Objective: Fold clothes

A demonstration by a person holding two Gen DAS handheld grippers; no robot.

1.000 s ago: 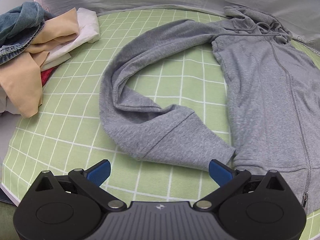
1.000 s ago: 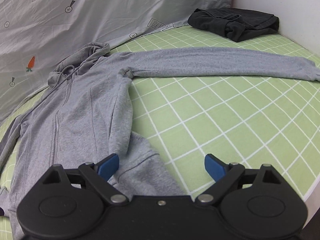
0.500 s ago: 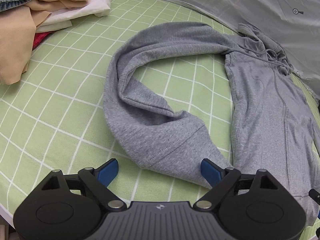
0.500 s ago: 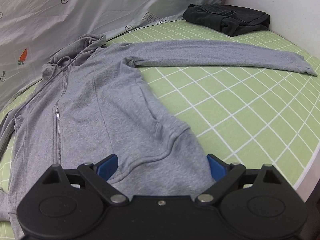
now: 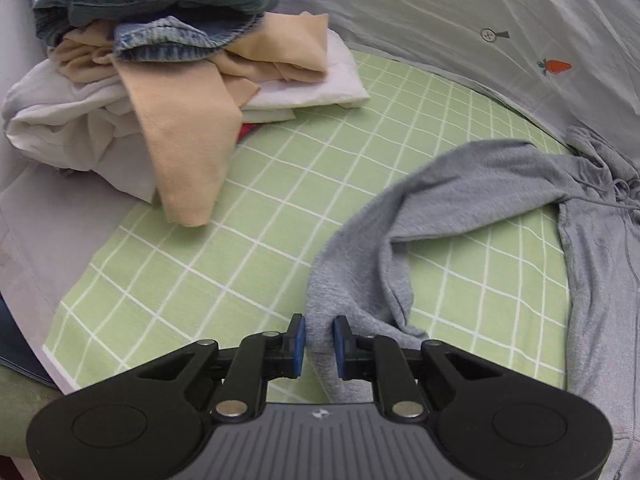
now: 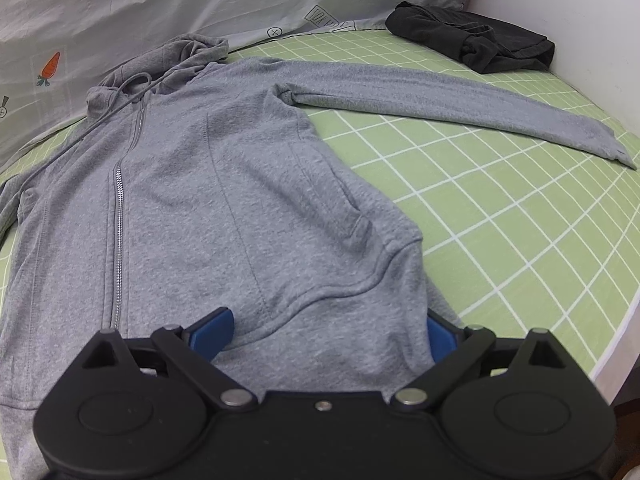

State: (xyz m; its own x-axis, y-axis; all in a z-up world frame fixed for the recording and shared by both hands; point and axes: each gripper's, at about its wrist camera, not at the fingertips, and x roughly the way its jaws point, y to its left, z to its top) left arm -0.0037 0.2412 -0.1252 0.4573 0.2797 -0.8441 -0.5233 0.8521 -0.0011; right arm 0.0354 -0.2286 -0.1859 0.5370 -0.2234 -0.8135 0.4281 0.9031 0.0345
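A grey zip hoodie (image 6: 192, 200) lies face up on the green checked sheet (image 5: 280, 220), hood toward the quilt. Its left sleeve (image 5: 360, 280) bends in a loop, and my left gripper (image 5: 319, 344) is closing on the sleeve near the cuff, with the fabric pinched between the blue pads. In the right wrist view the other sleeve (image 6: 440, 100) stretches straight out to the right. My right gripper (image 6: 324, 334) hovers over the hoodie's lower right hem corner, its jaws wide and still opening. The hem lies between the pads, which do not press on it.
A pile of jeans, tan and white clothes (image 5: 160, 80) sits at the bed's far left. A folded black garment (image 6: 476, 44) lies in the far right corner by the white wall (image 6: 592, 40). A grey carrot-print quilt (image 5: 480, 40) borders the back. The bed edge runs close on the right.
The left gripper went from wide open to closed on the sleeve and swung left toward the clothes pile. The right gripper moved left over the hoodie's hem corner.
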